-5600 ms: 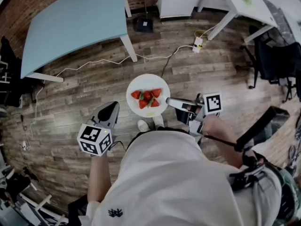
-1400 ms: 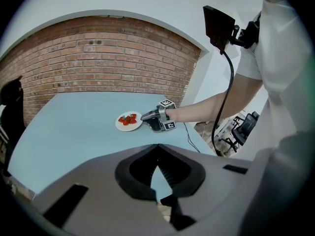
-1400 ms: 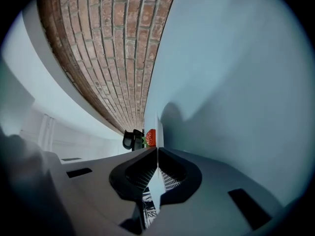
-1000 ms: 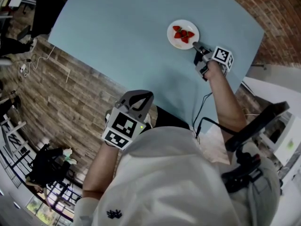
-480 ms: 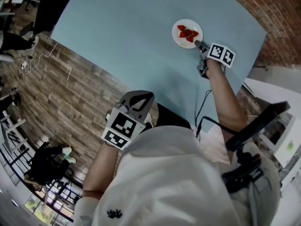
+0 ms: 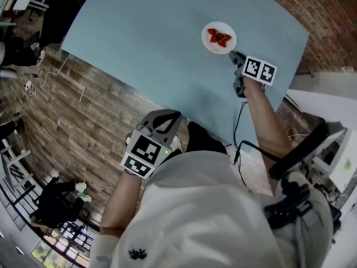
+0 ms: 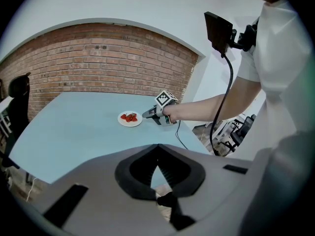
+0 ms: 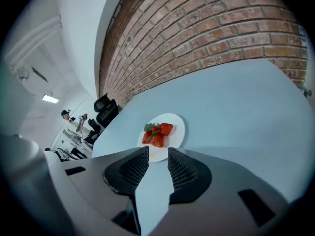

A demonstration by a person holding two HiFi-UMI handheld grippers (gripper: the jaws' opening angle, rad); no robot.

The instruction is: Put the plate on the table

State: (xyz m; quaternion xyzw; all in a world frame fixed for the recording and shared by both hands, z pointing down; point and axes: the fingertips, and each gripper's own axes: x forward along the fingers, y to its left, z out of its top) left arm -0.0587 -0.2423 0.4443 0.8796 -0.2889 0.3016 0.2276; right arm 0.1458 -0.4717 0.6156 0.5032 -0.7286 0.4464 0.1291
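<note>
The white plate (image 6: 219, 38) with a few strawberries (image 8: 156, 134) lies flat on the light blue table (image 6: 156, 43), near its far right side. My right gripper (image 6: 233, 56) sits just behind the plate with its jaws opening; only table shows between the pads, and the plate's near rim (image 8: 176, 124) lies at the fingertips, not pressed. The left gripper view shows the plate (image 7: 130, 118) and the right gripper (image 7: 146, 115) from afar. My left gripper (image 6: 167, 116) is shut and empty, held close to my body by the table's near edge.
A brick wall (image 8: 206, 38) runs behind the table. Wooden floor (image 6: 83, 127) lies to the left of the table edge. A black cable (image 6: 240, 121) trails from the right gripper. Office chairs (image 8: 106, 109) and a person (image 8: 66, 114) stand far off.
The right gripper's jaws have parted from the plate's rim and drawn back a little. The plate stays on the table. The left gripper has hardly moved.
</note>
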